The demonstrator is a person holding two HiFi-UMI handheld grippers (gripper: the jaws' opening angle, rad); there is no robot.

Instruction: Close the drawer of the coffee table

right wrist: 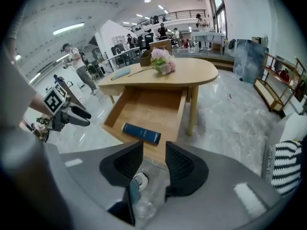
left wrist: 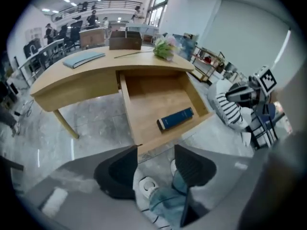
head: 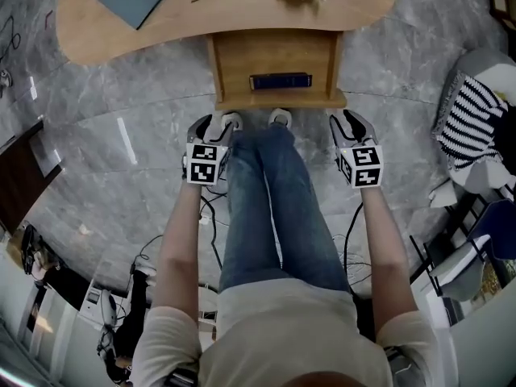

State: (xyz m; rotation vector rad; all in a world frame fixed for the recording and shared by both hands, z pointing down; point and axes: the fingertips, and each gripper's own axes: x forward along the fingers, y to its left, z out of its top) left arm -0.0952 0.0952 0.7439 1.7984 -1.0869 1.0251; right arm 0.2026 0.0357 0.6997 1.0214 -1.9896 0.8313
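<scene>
One drawer [head: 274, 55] open, upper centre; one blue book [head: 280, 81] inside. Left gripper [head: 214, 126], right gripper [head: 348, 124] below: fingers [left wrist: 117, 174] spread, holding nothing.

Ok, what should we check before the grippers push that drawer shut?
1. Drawer pulled out of the coffee table, ready to push: ok.
2. Blue book lying flat inside, below the rim: ok.
3. Left gripper jaws apart, nothing held: ok.
4. Right gripper jaws apart, nothing held: ok.
5. Both grippers touching the drawer front: cannot tell; they sit near its front corners.
</scene>
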